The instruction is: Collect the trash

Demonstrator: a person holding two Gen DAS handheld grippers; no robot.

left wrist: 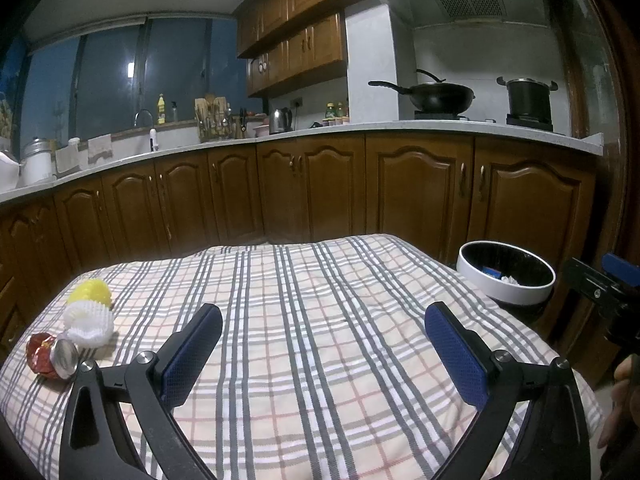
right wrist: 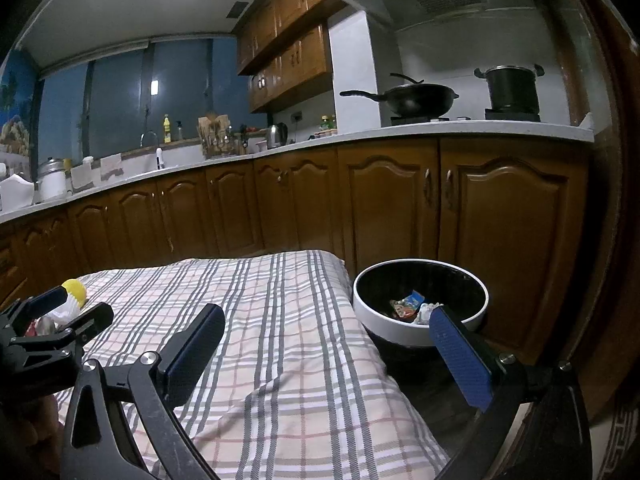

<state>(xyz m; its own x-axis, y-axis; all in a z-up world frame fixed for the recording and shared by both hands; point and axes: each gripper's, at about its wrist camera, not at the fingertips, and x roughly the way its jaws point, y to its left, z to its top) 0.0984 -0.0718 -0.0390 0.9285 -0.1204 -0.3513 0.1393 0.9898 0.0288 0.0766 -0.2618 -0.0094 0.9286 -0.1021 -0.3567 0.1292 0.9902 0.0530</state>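
Hovering released over the plaid-covered desk [left wrist: 320,320], both the left gripper [left wrist: 324,344] and right gripper [right wrist: 326,344] hold nothing; crushed can [left wrist: 52,356], white foam net [left wrist: 90,324] and yellow foam net [left wrist: 90,292] lie at its left edge, trash bin [right wrist: 384,316] beside it.

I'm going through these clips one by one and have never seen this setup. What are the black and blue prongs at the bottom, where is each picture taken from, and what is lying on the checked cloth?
There is no robot: a person holds one hand-operated claw in each hand. Each picture comes from a camera on a claw, looking along its two blue-padded prongs.

The left camera shows the left claw, open and empty, over a table with a checked cloth. At its left lie a crushed red can, a white foam net and a yellow foam net.

The right camera shows the right claw, also open and empty, near the trash bin beside the table, which already holds some wrappers.
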